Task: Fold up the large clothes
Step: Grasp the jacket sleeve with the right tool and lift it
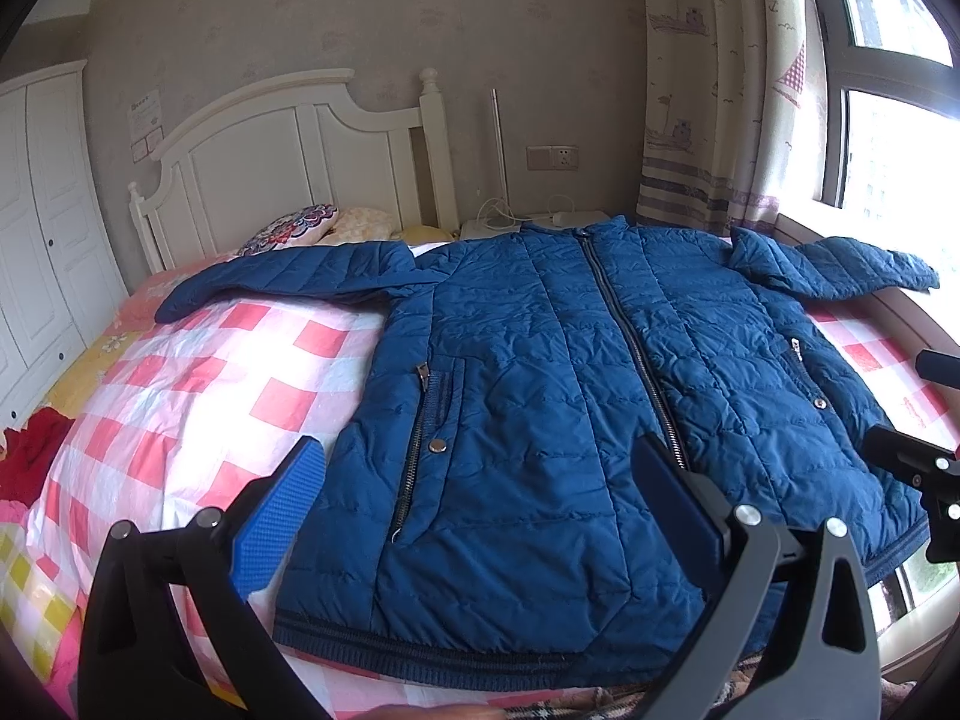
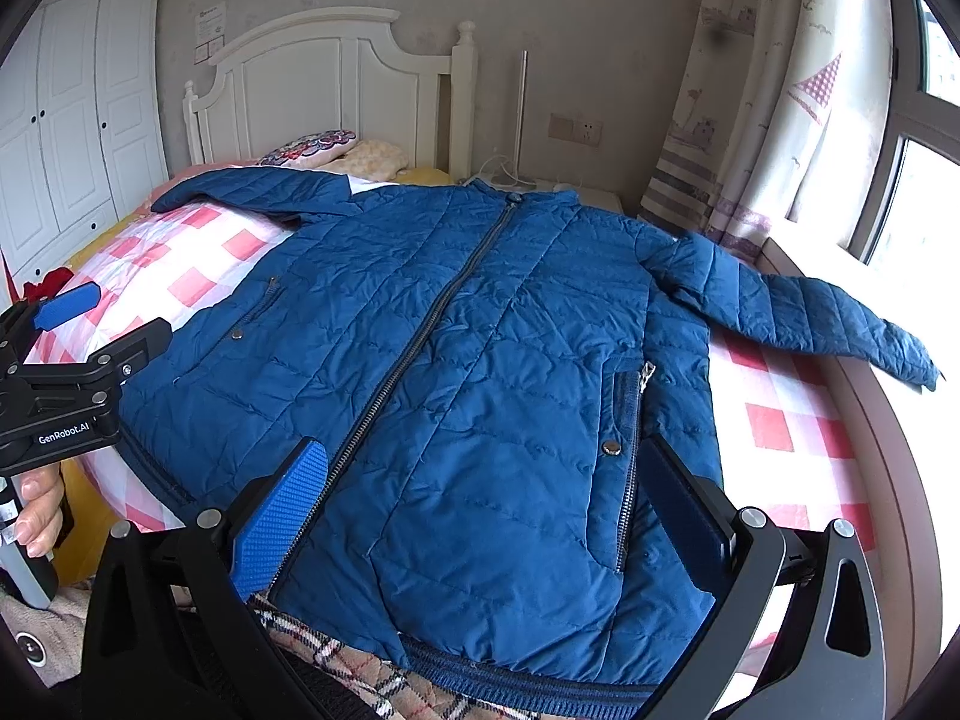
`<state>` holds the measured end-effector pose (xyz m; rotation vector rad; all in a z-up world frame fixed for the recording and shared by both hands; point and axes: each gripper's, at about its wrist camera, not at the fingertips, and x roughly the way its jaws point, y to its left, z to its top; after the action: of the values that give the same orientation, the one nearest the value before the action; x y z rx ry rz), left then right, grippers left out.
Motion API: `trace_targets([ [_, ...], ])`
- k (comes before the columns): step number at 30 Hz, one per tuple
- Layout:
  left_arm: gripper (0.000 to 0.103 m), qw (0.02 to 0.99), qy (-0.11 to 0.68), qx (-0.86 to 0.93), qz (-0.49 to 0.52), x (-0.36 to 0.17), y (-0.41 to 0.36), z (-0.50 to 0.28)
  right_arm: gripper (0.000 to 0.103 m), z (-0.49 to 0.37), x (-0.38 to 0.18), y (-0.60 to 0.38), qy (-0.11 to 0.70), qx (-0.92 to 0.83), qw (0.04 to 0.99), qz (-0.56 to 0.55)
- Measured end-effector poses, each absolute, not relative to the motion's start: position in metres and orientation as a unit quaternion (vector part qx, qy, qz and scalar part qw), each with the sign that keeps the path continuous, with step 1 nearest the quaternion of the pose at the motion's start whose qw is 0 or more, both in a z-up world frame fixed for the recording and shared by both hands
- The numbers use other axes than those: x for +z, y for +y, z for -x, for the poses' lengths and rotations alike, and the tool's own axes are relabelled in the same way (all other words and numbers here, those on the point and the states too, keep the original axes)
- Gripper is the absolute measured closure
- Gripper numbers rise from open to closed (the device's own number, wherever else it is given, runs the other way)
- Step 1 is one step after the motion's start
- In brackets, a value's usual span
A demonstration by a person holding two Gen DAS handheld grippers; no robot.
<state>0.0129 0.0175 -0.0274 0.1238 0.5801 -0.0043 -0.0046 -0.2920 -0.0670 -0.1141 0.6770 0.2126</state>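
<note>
On the bed, at its foot end, both grippers hover above the hem of a blue quilted jacket (image 1: 576,372). The left gripper (image 1: 480,480) has its fingers spread wide, with nothing between them, over the jacket's lower left half; in the right wrist view a hand (image 2: 39,510) grips its handle at the frame's left edge. The right gripper (image 2: 486,480) is likewise spread and empty, above the lower right half near a pocket zipper (image 2: 630,456).

The jacket lies flat, face up, zipped closed, sleeves stretched out to either side, on a pink-and-white checked bedsheet (image 1: 198,372). A white headboard (image 1: 300,150), a patterned pillow (image 1: 294,228), a white wardrobe (image 1: 42,228), a curtain (image 1: 720,90) and a window (image 1: 888,90) surround it.

The far right cuff (image 2: 912,360) washes out in window glare, and a plaid cloth (image 2: 372,678) is cut off at the frame's bottom.
</note>
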Motion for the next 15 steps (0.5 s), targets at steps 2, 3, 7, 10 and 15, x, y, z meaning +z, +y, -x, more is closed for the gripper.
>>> trace_targets([
  [2, 0.002, 0.955, 0.289, -0.003, -0.064, -0.030, 0.017, -0.017, 0.004, 0.001, -0.071, -0.296, 0.337, 0.103, 0.934, 0.049],
  [3, 0.002, 0.954, 0.292, -0.005, -0.065, -0.031, 0.015, -0.020, 0.004, -0.001, -0.073, -0.298, 0.340, 0.103, 0.934, 0.045],
  [7, 0.002, 0.951, 0.299, -0.035, -0.070, -0.037, 0.010, -0.045, 0.004, -0.015, -0.085, -0.314, 0.356, 0.101, 0.929, 0.018],
  [10, 0.002, 0.936, 0.328, -0.076, -0.099, -0.051, 0.001, -0.091, 0.004, -0.037, -0.100, -0.336, 0.381, 0.072, 0.922, -0.001],
  [15, 0.002, 0.893, 0.413, -0.108, -0.141, -0.065, -0.017, -0.192, 0.004, -0.074, -0.115, -0.397, 0.403, 0.005, 0.914, -0.054],
])
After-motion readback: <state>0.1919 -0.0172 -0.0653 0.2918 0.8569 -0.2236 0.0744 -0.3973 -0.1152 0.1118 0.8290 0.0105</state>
